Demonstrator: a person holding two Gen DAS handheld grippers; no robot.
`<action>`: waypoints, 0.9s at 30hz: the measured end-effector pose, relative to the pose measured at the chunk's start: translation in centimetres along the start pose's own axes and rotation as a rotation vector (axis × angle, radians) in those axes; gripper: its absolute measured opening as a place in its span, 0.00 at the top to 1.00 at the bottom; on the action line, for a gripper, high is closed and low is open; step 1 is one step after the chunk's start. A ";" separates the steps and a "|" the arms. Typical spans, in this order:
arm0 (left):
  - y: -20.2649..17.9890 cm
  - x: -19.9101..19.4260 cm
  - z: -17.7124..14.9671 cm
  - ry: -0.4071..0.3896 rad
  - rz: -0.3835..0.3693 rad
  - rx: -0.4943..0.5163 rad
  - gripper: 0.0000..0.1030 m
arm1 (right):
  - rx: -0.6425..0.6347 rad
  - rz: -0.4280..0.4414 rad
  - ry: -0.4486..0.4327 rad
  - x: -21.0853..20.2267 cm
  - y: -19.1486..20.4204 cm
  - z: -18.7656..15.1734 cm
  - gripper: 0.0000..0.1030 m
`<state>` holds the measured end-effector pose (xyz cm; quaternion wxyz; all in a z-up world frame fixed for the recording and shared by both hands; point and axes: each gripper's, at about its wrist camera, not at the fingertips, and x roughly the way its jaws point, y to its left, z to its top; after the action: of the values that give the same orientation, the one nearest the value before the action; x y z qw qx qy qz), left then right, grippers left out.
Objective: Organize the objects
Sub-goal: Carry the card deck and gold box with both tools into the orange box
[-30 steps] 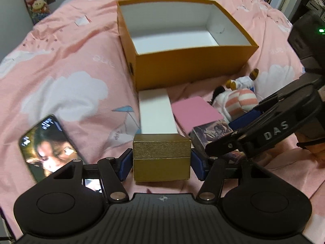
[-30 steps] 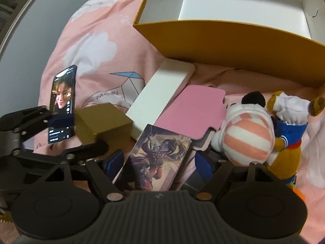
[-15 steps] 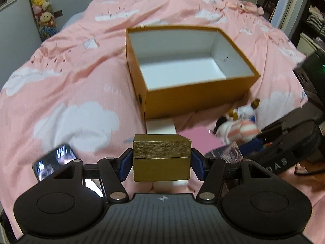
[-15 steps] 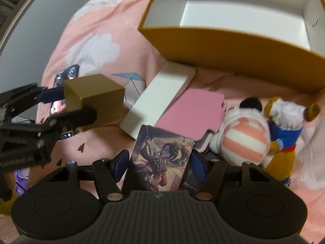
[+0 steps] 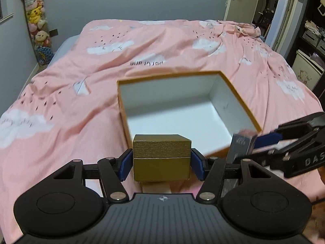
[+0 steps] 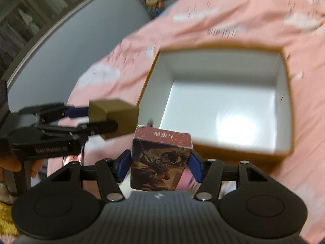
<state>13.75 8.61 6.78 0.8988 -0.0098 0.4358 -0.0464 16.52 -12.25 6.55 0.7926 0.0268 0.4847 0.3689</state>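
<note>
My left gripper (image 5: 161,162) is shut on a small gold box (image 5: 161,152) and holds it in the air just short of the near rim of the open orange storage box (image 5: 239,101), whose white inside is bare. My right gripper (image 6: 160,163) carries an illustrated card box (image 6: 160,158) upright. Its jaws are closing, with the blue pads pressing on the box's sides. From the right wrist view, the left gripper (image 6: 95,118) and the gold box (image 6: 117,118) hang to the left of the orange box (image 6: 213,65). The right gripper (image 5: 256,148) with the card box (image 5: 240,146) enters the left wrist view from the right.
A pink duvet (image 5: 101,81) with white clouds covers the bed under the orange box. A column of plush toys (image 5: 38,24) stands at the far left wall. A doorway (image 5: 264,10) and shelves lie at the right. A hand (image 6: 12,164) holds the left gripper's grip.
Both grippers have risen off the bed with their boxes and come up to the orange box's near rim. The right jaws narrowed onto the card box. The phone, pink case and plush left view.
</note>
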 end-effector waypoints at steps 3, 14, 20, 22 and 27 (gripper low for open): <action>-0.2 2.7 2.9 0.048 -0.002 0.009 0.34 | 0.008 -0.037 -0.063 -0.4 -1.5 3.1 0.40; -0.8 14.6 9.2 0.378 0.050 0.090 0.34 | 0.049 -0.157 0.008 8.9 -8.8 9.7 0.40; -1.2 18.5 9.5 0.416 0.142 0.169 0.34 | 0.093 -0.143 0.069 13.0 -11.6 10.2 0.41; -1.1 19.7 9.6 0.432 0.163 0.174 0.34 | 0.103 -0.135 0.086 14.0 -12.3 10.5 0.41; -1.4 22.0 9.5 0.459 0.214 0.224 0.34 | 0.128 -0.102 0.096 15.3 -13.2 11.3 0.41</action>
<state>34.62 4.99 -4.45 0.7719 0.1463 0.6187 -0.0001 36.76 -8.97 -4.19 0.7829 0.0349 0.5454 0.2972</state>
